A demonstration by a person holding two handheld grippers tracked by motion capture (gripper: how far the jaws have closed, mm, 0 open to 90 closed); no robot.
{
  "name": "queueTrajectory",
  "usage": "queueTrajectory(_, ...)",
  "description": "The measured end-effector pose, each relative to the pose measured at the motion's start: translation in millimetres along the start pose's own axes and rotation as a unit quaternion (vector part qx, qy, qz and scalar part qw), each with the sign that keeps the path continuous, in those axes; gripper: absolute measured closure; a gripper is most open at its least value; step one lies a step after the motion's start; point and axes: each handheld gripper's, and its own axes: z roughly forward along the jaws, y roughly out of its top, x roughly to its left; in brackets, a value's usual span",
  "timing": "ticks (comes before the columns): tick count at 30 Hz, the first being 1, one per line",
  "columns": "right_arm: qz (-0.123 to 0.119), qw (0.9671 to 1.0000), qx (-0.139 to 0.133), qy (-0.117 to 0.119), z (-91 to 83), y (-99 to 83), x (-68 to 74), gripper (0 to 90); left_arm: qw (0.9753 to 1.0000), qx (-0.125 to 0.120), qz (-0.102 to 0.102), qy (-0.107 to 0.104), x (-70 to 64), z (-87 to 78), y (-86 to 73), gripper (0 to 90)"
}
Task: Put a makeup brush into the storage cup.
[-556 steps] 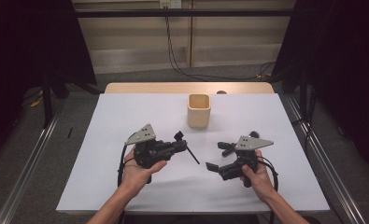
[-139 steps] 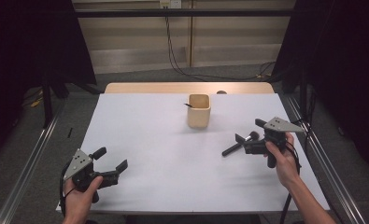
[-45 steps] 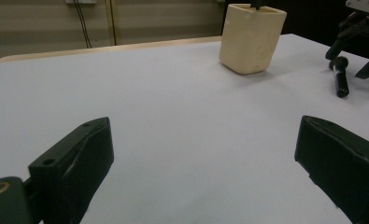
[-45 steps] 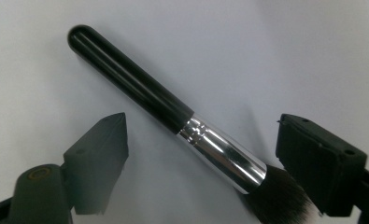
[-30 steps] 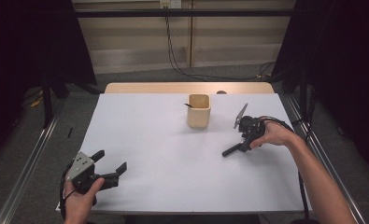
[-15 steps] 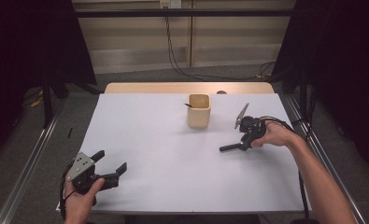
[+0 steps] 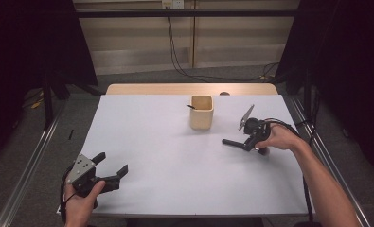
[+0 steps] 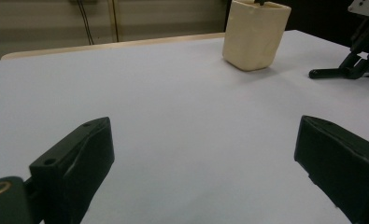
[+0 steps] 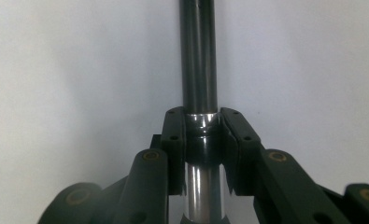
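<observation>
Your right tongs [image 7: 241,143] are clamped on a dark pen [image 9: 198,56]: in the right gripper view both jaws press against its glossy barrel from either side, and the rest of the barrel runs straight out ahead of them over the white counter [image 7: 175,165]. From the high view the pen [image 7: 232,142] lies roughly level and low over the counter, pointing toward your left, a little to the right of the cream cup [image 7: 201,112] and nearer to you than it. The cup stands upright near the far middle of the counter, and a small dark tip shows above its rim, so it seems to hold one item already. Your left tongs [image 7: 110,168] rest at the near left corner with the jaws spread wide and nothing between them; the left gripper view looks across bare counter to the cup [image 8: 256,32] and the pen [image 8: 329,72] beyond. You appear to be in the carrying step, pen gripped and not yet delivered. The next move probably calls for lifting the pen well above the cup's rim, tipping your wrist so the barrel hangs closer to upright, centring it over the opening, and only then letting the jaws part. Watch that the long free end does not knock the cup's wall on the way in; the cup looks light and could tip.
</observation>
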Motion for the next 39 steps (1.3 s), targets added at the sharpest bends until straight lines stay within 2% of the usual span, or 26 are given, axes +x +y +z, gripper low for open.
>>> queueTrajectory(1,0.012,0.9999,0.0,0.002,-0.5,-0.3,-0.2,72.9,1.0,0.004,0.0,-0.001,0.0,0.4,-0.1,5.0)
queueTrajectory(7,0.025,0.9996,-0.012,0.001,-3.4,-1.8,-1.5,72.9,1.0,0.002,0.001,0.0,0.8,-0.9,0.2,4.9)
queueTrajectory(9,0.044,0.9988,-0.023,-0.003,-8.3,-3.0,-2.5,72.9,1.0,0.001,0.001,0.0,0.7,-1.6,0.5,4.9)
queueTrajectory(13,0.056,0.9973,-0.047,-0.011,-14.5,-5.6,-2.0,72.9,1.0,0.002,0.004,0.0,-0.1,-1.5,1.0,4.9)
queueTrajectory(17,0.063,0.9957,-0.068,-0.006,-15.6,-9.5,0.0,73.0,1.0,0.004,0.009,-0.001,-0.6,-1.4,1.2,4.8)
queueTrajectory(20,0.074,0.9944,-0.074,-0.013,-15.9,-11.6,1.5,73.0,0.9999,0.004,0.009,-0.002,-0.6,-1.5,1.2,4.8)
queueTrajectory(25,0.076,0.9927,-0.091,-0.023,-21.4,-12.9,1.0,73.0,1.0,0.003,0.009,-0.001,0.2,-2.1,1.3,4.7)
queueTrajectory(31,0.095,0.986,-0.134,-0.027,-31.0,-14.7,3.2,73.0,1.0,0.001,0.009,0.0,0.4,-3.0,1.6,4.7)
queueTrajectory(35,0.11,0.9797,-0.165,-0.029,-31.8,-16.6,6.8,73.0,1.0,0.004,0.009,0.0,0.6,-2.7,1.5,4.6)
queueTrajectory(37,0.115,0.978,-0.172,-0.03,-31.4,-16.4,8.2,73.0,0.9999,0.005,0.01,-0.002,0.6,-3.0,1.9,4.5)
queueTrajectory(38,0.122,0.9755,-0.18,-0.032,-31.6,-16.6,8.9,73.0,1.0,0.004,0.009,-0.001,0.4,-3.2,2.0,4.5)
queueTrajectory(39,0.124,0.9743,-0.185,-0.033,-31.7,-16.9,9.2,73.0,1.0,0.003,0.007,-0.002,0.6,-3.4,2.1,4.5)
